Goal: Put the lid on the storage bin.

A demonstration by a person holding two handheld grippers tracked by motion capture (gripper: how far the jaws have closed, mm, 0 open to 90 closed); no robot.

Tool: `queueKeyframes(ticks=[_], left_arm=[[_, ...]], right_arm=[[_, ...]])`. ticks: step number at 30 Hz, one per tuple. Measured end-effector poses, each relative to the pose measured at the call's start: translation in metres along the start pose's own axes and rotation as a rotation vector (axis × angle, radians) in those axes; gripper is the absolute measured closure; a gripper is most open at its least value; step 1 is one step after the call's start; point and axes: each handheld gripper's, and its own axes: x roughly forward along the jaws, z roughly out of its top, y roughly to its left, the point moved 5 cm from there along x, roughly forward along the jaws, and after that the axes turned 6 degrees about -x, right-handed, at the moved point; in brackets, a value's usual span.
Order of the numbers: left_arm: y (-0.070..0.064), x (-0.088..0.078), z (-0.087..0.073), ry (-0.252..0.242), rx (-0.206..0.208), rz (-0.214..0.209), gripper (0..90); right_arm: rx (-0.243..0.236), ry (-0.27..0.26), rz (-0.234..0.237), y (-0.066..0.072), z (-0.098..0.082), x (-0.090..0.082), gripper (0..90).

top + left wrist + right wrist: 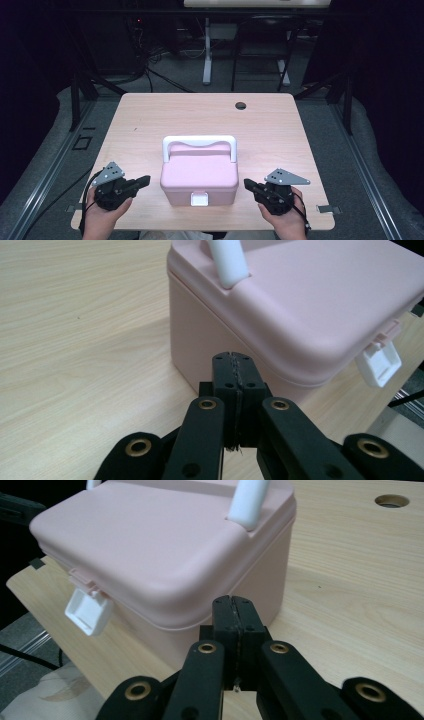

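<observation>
1. Pink plastic lidded box [199, 176] with white handle [199, 142]: lower centre of frame, on the light wooden table [150, 120].
2. Left gripper [146, 179]: lower left, jaws closed, empty.
3. Right gripper [247, 184]: lower right, jaws closed, empty.

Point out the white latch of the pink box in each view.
High view: white latch at the middle of the pink box's near wall, low centre.
Left gripper view: latch at the right edge.
Right gripper view: latch at left.
Shared landmark: the white handle.
</observation>
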Motion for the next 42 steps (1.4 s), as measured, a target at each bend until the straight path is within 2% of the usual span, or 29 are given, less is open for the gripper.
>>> queueKeyframes(ticks=[9, 17, 24, 32, 42], left_arm=[[0.016, 0.007, 0.001, -0.014, -0.037, 0.042, 90.0], [0.031, 0.014, -0.006, -0.002, -0.068, 0.082, 90.0], [0.039, 0.019, -0.015, 0.009, -0.101, 0.092, 90.0], [0.041, 0.027, -0.024, 0.038, -0.106, 0.087, 90.0], [0.048, 0.032, -0.035, 0.06, -0.122, 0.106, 90.0]], right_arm=[[0.028, -0.002, -0.046, -0.017, 0.001, 0.005, 90.0], [0.033, 0.011, -0.088, -0.029, -0.006, 0.008, 90.0], [0.046, 0.018, -0.107, -0.036, -0.012, 0.012, 90.0], [0.049, 0.025, -0.128, -0.04, -0.019, 0.015, 90.0], [0.055, 0.047, -0.145, -0.046, -0.03, 0.02, 90.0]])
